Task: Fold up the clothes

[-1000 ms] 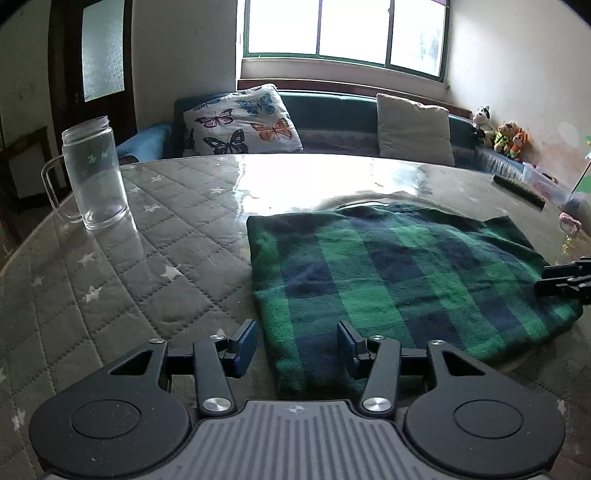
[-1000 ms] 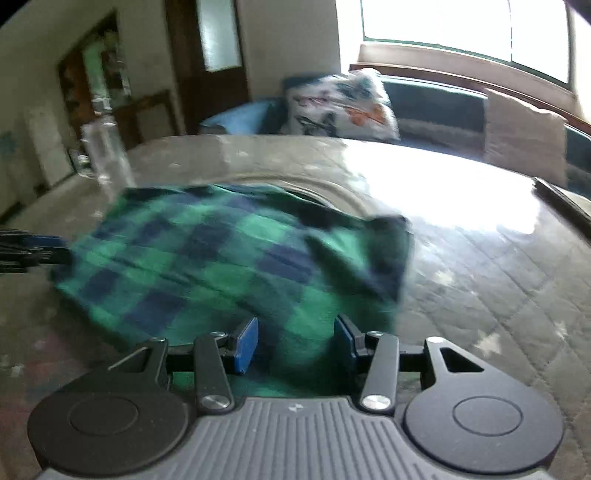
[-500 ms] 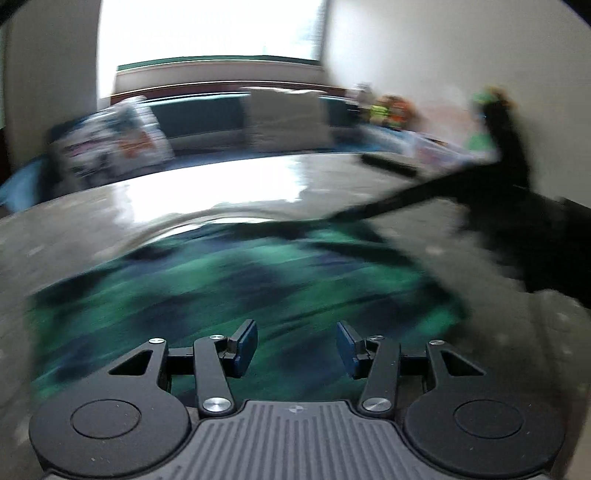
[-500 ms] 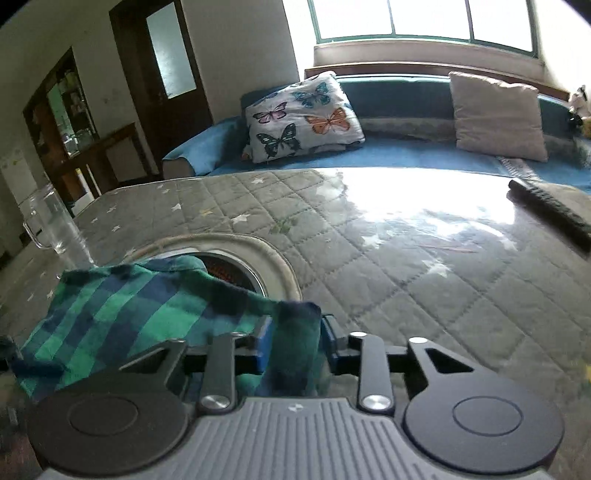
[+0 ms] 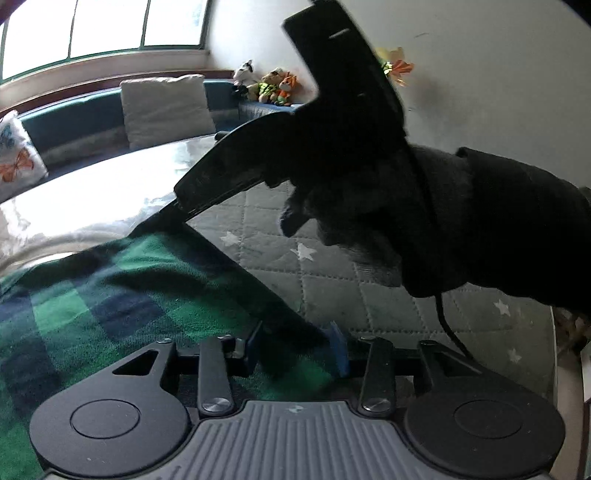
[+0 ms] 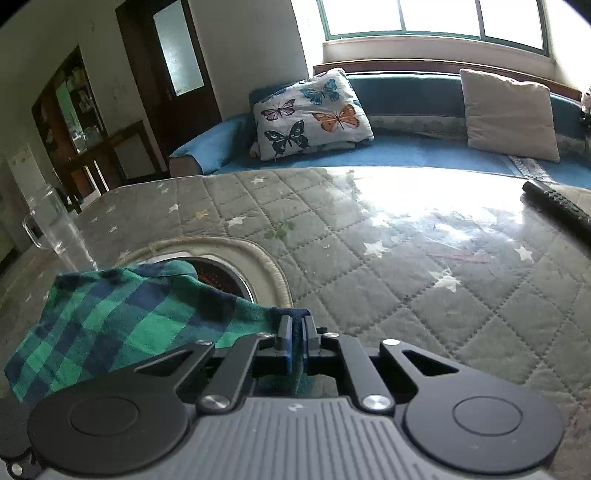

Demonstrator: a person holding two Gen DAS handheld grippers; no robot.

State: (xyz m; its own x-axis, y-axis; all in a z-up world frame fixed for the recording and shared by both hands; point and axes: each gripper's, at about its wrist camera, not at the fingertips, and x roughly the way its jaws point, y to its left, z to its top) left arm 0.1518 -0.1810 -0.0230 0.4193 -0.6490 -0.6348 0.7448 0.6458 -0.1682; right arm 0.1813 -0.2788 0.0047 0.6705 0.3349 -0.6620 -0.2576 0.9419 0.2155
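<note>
Pinching cloth (image 6: pixel 122 325) now (right gripper (image 6: pixel 296 345))

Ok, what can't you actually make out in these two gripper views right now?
- Left wrist view: the right gripper tips, hidden in dark backlit shadow over the plaid cloth.
- Left wrist view: whether the left gripper, open, touches the cloth between its fingers.
- Right wrist view: the cloth's near edge, hidden behind the right gripper body.
- Right wrist view: the remote, cut off by the right edge.

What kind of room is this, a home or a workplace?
Probably a home living room: a blue sofa with a butterfly cushion under a window, and stuffed toys by the wall.
</note>
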